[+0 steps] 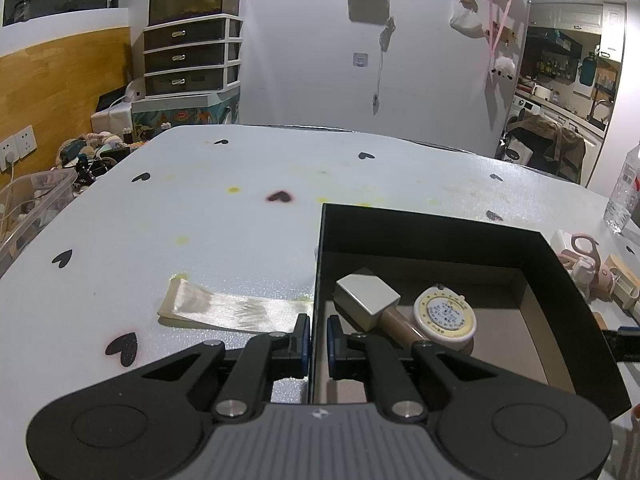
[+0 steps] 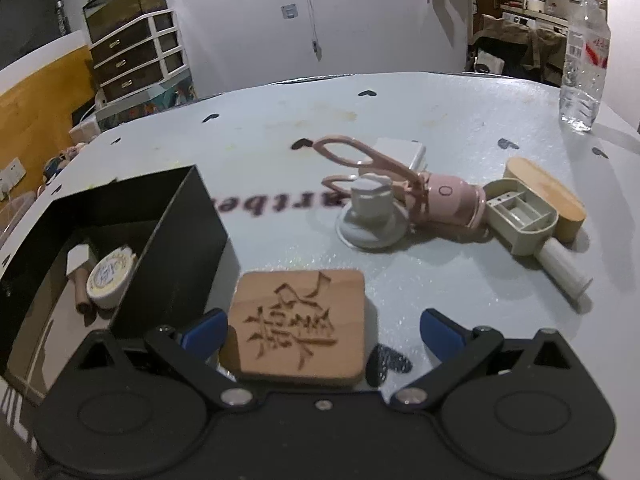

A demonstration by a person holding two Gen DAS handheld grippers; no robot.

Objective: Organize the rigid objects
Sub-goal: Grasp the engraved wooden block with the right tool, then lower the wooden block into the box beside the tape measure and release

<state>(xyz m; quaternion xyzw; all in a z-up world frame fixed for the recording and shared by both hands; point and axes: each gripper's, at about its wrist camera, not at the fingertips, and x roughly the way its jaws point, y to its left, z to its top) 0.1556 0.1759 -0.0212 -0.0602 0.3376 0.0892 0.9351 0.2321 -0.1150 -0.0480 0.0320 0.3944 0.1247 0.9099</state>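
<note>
A black box [image 1: 440, 240] stands on the pale table, and my left gripper [image 1: 318, 336] is shut on its left wall. Inside the box lie a grey-headed tool with a brown handle [image 1: 366, 294] and a round tape measure [image 1: 445, 316]. In the right wrist view the box [image 2: 176, 216] is at the left. A carved wooden tile [image 2: 300, 324] lies flat on the table between the wide-open jaws of my right gripper [image 2: 320, 332]. Its blue pads [image 2: 440, 332] do not press the tile.
Beyond the tile sits a cluster: a pink looped tool [image 2: 360, 156], a pink cylinder [image 2: 448, 200], a white knob on a round base [image 2: 372, 216], a grey holder with a white handle [image 2: 520, 216] and a wooden block [image 2: 548, 192]. A water bottle [image 2: 584, 60] stands far right. A shiny ribbon [image 1: 232, 310] lies left of the box.
</note>
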